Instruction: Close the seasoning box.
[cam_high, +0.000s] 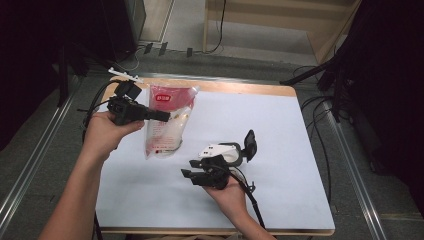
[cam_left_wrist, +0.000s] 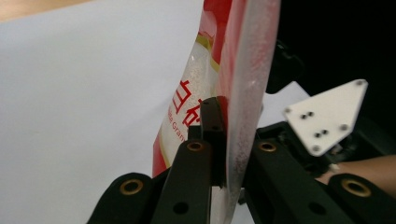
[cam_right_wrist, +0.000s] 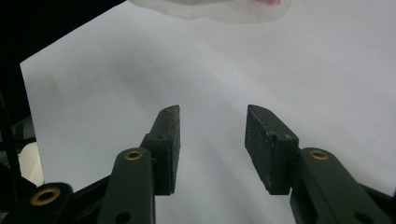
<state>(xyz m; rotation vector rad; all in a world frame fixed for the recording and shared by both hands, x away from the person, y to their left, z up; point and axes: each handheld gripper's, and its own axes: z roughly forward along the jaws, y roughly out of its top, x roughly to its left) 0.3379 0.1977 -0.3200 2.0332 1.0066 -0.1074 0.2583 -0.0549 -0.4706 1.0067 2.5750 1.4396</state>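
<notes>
The right claw (cam_high: 192, 175), a black two-jaw tool in the person's right hand (cam_high: 231, 195), is hovering over the near middle of the white-covered tabletop (cam_high: 280, 150). In the right gripper view its jaws are standing apart, with bare white surface between the pads (cam_right_wrist: 261, 144) and nothing held. Just beyond this claw, a small white and black device with a raised black flap (cam_high: 232, 150) is lying on the tabletop.

Farther back and to the left, the left claw (cam_high: 167, 116) is being held in the person's left hand (cam_high: 105, 132) and is pointing toward the right of the high view. It is clamping on the red and clear plastic pouch of white granules (cam_high: 167, 125). The left gripper view is showing the pouch's flat sealed edge (cam_left_wrist: 243, 107) pinched between the two pads, with red lettering beside it. The pouch is hanging upright from this grip over the far left part of the tabletop, red top uppermost; whether its lower end is resting on the surface cannot be told.

Beyond the wooden far edge, cables are lying on the grey floor (cam_high: 240, 62).
</notes>
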